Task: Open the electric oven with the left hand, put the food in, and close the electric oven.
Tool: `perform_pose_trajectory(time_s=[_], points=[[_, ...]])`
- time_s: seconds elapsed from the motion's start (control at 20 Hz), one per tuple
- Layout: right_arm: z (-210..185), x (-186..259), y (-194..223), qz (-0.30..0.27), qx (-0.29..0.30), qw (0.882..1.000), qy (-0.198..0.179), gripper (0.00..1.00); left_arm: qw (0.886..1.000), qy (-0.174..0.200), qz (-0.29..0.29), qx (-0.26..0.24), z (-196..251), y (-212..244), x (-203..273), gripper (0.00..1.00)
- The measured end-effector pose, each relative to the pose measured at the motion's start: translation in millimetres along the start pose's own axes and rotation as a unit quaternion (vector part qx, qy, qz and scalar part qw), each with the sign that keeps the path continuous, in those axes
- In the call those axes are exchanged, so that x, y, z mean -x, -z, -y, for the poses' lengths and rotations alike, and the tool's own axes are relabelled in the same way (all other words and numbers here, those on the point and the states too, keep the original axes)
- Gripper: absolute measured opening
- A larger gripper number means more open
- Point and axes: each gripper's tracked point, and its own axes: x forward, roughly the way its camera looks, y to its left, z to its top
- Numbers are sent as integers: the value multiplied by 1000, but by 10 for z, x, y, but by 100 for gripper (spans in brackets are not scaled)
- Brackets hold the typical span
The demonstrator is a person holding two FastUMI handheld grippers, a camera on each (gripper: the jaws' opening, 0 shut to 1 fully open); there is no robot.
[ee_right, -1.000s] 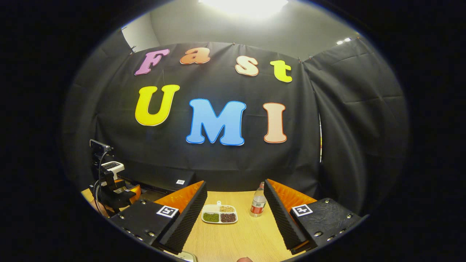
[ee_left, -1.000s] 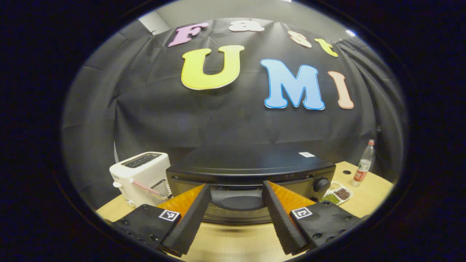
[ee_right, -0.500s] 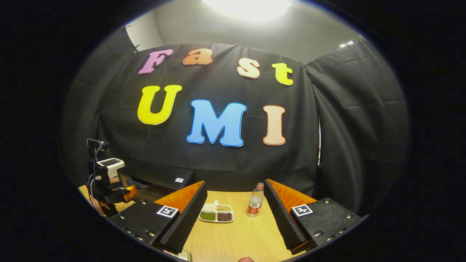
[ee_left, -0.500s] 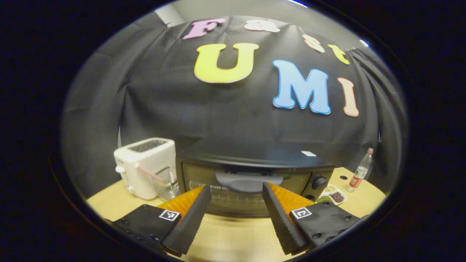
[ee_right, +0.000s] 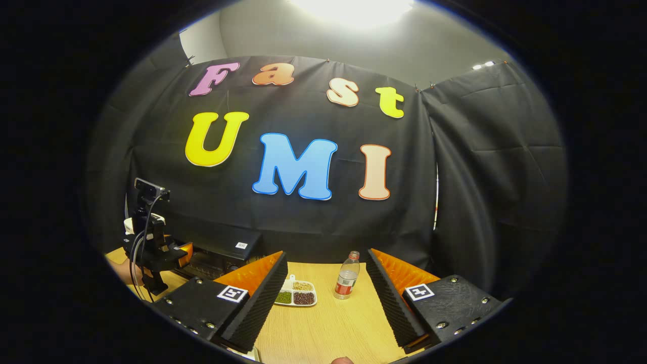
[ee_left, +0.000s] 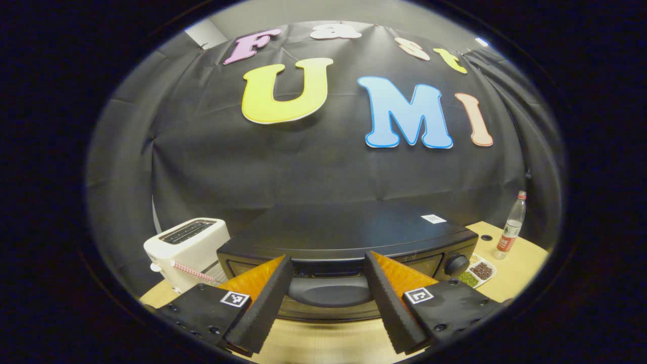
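Oven [ee_left: 349, 237] sits lower centre of the left gripper view, door handle [ee_left: 328, 290] low between the fingers of the left gripper [ee_left: 327, 303], which are spread wide and grasp nothing. Door looks closed or nearly so; hard to tell. To open well: get the fingers around the handle, pinch squarely, pull down along the hinge arc. Food tray [ee_right: 297, 294] lies lower centre of the right gripper view, beside a bottle [ee_right: 347, 277]. Right gripper [ee_right: 327, 303] released, empty. Toaster [ee_left: 184, 245] at lower left.
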Motion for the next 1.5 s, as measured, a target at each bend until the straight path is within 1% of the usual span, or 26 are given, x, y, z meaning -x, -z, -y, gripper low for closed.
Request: perform_pose_trajectory(time_s=[0.05,0.1,0.15,0.2,0.25,0.3,0.55,0.8,0.95,1.1,1.2,1.35,1.4,1.45,1.5], points=[[-29,-4,7,-1,-1,1000,-4,98,1000,1,-4,0,-1,36,61,100],[-59,-10,4,-1,-3,1000,-9,98,1000,1,-4,0,-4,65,147,96],[-86,-21,10,0,-6,1000,-14,98,1000,2,-6,-1,1,117,250,100],[-117,-27,4,1,-9,1000,-19,98,1000,1,-6,-2,-8,166,360,96],[-143,-28,11,1,-11,1000,-26,98,1000,0,-13,1,-27,257,457,100],[-164,-29,11,1,-13,999,-32,98,1000,3,-15,3,-22,323,573,95],[-197,-20,93,-9,-13,998,-57,98,999,14,-39,-8,-6,781,918,95],[-193,30,222,-30,-13,997,-73,98,998,3,-69,4,0,1108,1086,95],[-205,49,363,-54,-13,995,-88,98,995,1,-100,23,25,1379,1141,95],[-236,63,457,-71,-23,992,-102,98,992,-4,-122,21,31,1576,1153,95],[-274,63,515,-82,-25,989,-117,98,992,-4,-125,13,53,1529,1228,95],[-435,124,609,-99,-40,981,-164,98,997,-7,-82,1,52,1101,1441,95],[-494,140,653,-108,-49,976,-183,98,998,-8,-65,3,63,900,1546,97],[-585,166,738,-123,-61,969,-205,98,999,-5,-48,2,82,678,1646,94],[-684,220,827,-142,-73,960,-231,98,1000,-6,-30,-2,94,476,1749,94]])
